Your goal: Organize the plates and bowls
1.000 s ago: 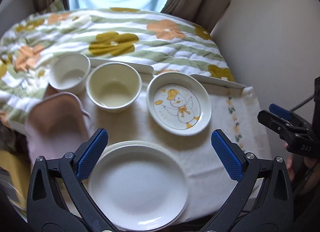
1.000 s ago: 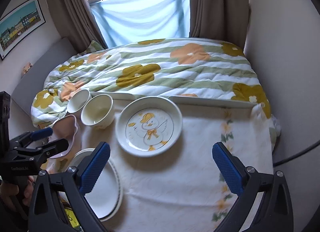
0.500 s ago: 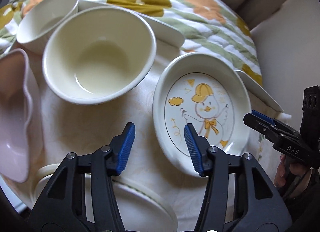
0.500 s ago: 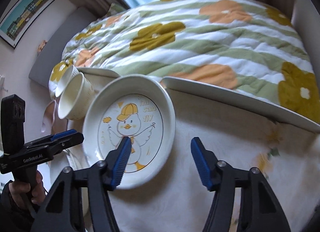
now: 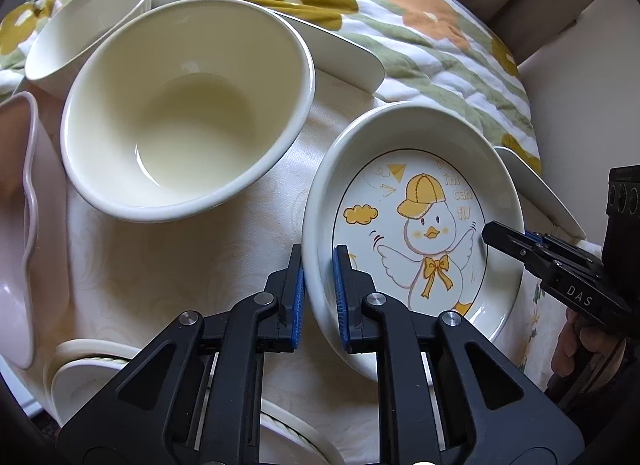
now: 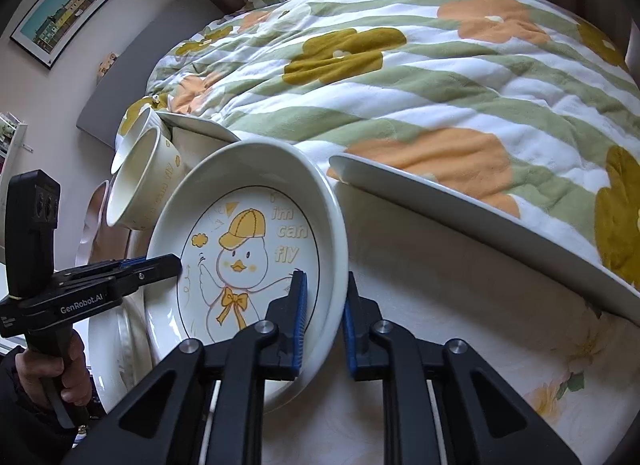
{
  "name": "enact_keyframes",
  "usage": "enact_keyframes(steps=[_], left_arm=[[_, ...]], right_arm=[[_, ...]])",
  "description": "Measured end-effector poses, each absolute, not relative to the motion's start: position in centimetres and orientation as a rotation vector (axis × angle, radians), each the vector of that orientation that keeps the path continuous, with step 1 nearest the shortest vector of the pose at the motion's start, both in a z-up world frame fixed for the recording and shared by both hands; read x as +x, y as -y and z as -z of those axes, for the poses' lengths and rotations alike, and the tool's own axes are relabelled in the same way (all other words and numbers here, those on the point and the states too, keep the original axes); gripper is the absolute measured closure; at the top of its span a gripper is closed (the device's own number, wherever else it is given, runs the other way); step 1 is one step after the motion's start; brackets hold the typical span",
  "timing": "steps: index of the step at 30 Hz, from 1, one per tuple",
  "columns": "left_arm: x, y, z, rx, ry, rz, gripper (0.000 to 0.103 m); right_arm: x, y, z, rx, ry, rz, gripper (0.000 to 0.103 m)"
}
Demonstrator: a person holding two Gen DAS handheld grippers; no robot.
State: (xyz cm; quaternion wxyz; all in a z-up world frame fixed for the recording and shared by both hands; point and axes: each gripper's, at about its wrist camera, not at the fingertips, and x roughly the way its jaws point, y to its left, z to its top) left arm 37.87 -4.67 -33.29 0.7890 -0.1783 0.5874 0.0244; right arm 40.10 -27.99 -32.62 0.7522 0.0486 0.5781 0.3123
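A white plate with a yellow-capped duck drawing (image 5: 420,205) (image 6: 248,249) lies on the cloth-covered table. My left gripper (image 5: 319,261) is closing tight on the plate's left rim, one blue pad inside the rim and one outside, both pressing. On the opposite rim my right gripper (image 6: 326,285) is closing the same way, pads on both faces. Each gripper also shows from the side in the other view: the right gripper (image 5: 496,235), the left gripper (image 6: 172,265). A cream bowl (image 5: 188,125) (image 6: 140,185) stands just left of the plate.
A smaller white bowl (image 5: 84,33) sits behind the cream bowl, and a pink wavy bowl (image 5: 16,225) is at the far left. Stacked white plates (image 5: 92,369) (image 6: 108,353) lie at the near left. A flowered quilt (image 6: 400,65) borders the table's far edge.
Both grippers came down from wide open above the table and closed on opposite rims of the duck plate. The dishes have not moved.
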Motion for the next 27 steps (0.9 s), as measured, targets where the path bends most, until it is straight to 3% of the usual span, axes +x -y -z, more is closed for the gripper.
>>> enact_keyframes(steps=[9,27], left_arm=[[37.4,5.3,31.4,-0.329,-1.234,-0.048,0.091],[30.7,1.8,22.3,-0.242,-1.121,0.110,0.091]], right_arm=[[39.7,28.4,31.7,0.137,-1.243,-0.688,0.088],[30.6,26.1,22.5,0.171,-1.131,-0.545,0.088]])
